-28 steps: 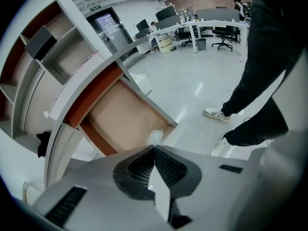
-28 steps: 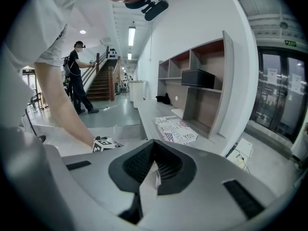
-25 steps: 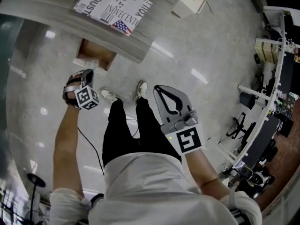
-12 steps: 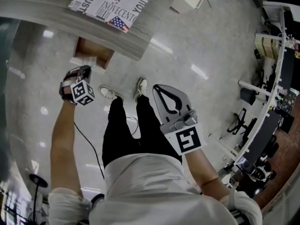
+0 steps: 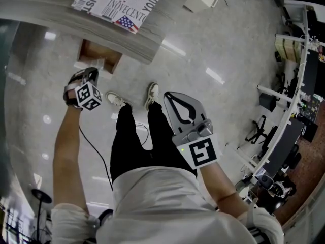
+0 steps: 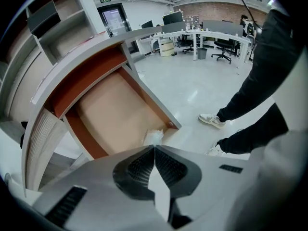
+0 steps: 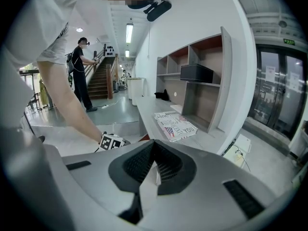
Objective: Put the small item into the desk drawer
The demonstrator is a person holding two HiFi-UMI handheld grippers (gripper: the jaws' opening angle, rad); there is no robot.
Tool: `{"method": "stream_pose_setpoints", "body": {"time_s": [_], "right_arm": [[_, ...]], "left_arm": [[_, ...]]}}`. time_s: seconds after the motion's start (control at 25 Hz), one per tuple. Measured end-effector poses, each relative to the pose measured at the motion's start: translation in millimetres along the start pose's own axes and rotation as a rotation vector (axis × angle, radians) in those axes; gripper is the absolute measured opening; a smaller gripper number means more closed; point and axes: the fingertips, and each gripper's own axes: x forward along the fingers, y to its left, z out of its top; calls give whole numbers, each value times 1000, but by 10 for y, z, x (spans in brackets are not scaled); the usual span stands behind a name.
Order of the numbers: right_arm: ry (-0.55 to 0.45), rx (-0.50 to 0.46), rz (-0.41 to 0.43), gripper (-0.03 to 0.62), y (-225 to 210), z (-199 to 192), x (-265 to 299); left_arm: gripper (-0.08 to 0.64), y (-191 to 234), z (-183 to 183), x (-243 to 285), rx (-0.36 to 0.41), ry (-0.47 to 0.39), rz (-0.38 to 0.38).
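Note:
The wooden desk drawer stands pulled open under the grey desk. A small white crumpled item lies inside it, in the near corner by the white front panel. My left gripper hovers just above that front edge, shut, with nothing between its pads; in the head view the left gripper sits just below the drawer. My right gripper is held over the person's legs, shut and empty, away from the drawer. The right gripper faces the desk, where the left gripper's marker cube shows.
A printed magazine lies on the desk top. Shelf compartments rise behind the desk. The person's shoes stand on the polished floor close to the drawer. A cable trails on the floor. Office desks and chairs fill the right side.
The left gripper has turned slightly at the drawer's front. The right gripper has kept still.

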Motion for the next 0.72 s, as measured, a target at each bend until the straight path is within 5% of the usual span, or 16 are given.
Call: {"method": "stream_pose_setpoints", "body": {"time_s": [0.28, 0.72], "right_arm": [[11, 1, 0, 23, 2, -50, -2], [-13, 3, 22, 23, 64, 5, 79]], "left_arm": [[20, 19, -66, 29, 84, 21, -68], [21, 29, -75, 38, 0, 12, -83]]}}
